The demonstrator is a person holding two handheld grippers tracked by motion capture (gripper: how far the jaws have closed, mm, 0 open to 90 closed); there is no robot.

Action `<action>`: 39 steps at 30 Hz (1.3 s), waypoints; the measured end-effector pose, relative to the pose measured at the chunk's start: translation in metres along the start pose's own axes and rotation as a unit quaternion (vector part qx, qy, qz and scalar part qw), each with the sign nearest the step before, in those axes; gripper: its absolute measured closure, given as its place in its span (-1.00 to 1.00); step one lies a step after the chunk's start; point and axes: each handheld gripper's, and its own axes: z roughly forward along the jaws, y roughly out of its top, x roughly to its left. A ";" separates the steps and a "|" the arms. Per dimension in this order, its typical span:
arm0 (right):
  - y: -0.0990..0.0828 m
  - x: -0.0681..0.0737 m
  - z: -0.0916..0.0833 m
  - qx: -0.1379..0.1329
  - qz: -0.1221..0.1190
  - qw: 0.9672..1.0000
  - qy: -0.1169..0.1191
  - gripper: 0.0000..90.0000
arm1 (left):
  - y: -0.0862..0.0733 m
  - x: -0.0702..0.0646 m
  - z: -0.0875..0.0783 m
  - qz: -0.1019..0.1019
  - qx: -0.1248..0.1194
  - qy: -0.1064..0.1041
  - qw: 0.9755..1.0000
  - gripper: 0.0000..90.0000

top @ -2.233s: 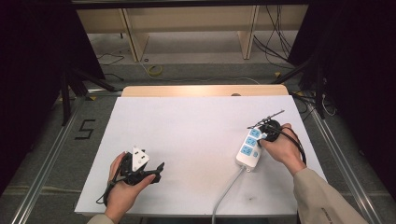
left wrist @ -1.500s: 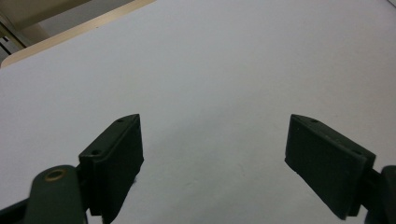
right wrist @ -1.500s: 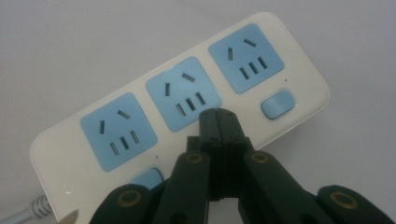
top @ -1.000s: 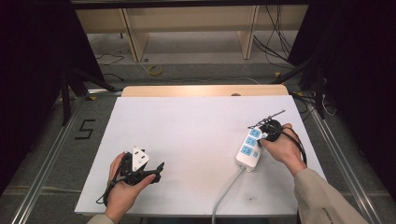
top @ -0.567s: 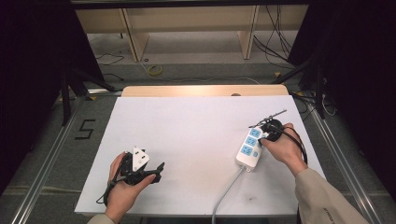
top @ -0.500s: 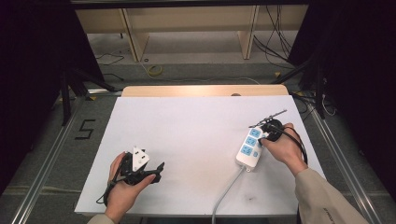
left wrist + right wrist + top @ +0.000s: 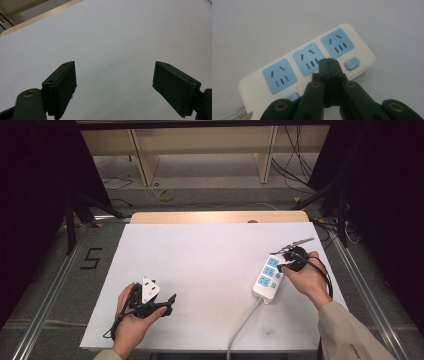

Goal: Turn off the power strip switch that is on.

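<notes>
- the power strip (image 7: 267, 278) lies flat near the right edge of the white bench (image 7: 210, 270), its cable trailing toward the person.
- the right gripper (image 7: 328, 62) points down over the strip's middle switch, fingers closed together on nothing; the right hand (image 7: 305, 277) sits just right of the strip.
- the left gripper (image 7: 113, 80) rests low on the bench, well left of the strip, fingers spread wide and empty.
</notes>
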 end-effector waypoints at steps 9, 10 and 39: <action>-0.003 0.004 -0.007 -0.010 -0.008 1.000 0.004 1.00 | 0.000 0.000 0.000 -0.002 0.000 -0.001 1.000 -0.58; -0.003 0.005 -0.008 -0.014 -0.010 1.000 0.003 1.00 | 0.000 0.000 0.000 -0.002 0.000 -0.001 1.000 -0.58; -0.036 0.024 -0.038 -0.077 -0.039 0.994 0.062 1.00 | 0.000 -0.001 0.002 0.002 0.006 -0.003 1.000 -0.58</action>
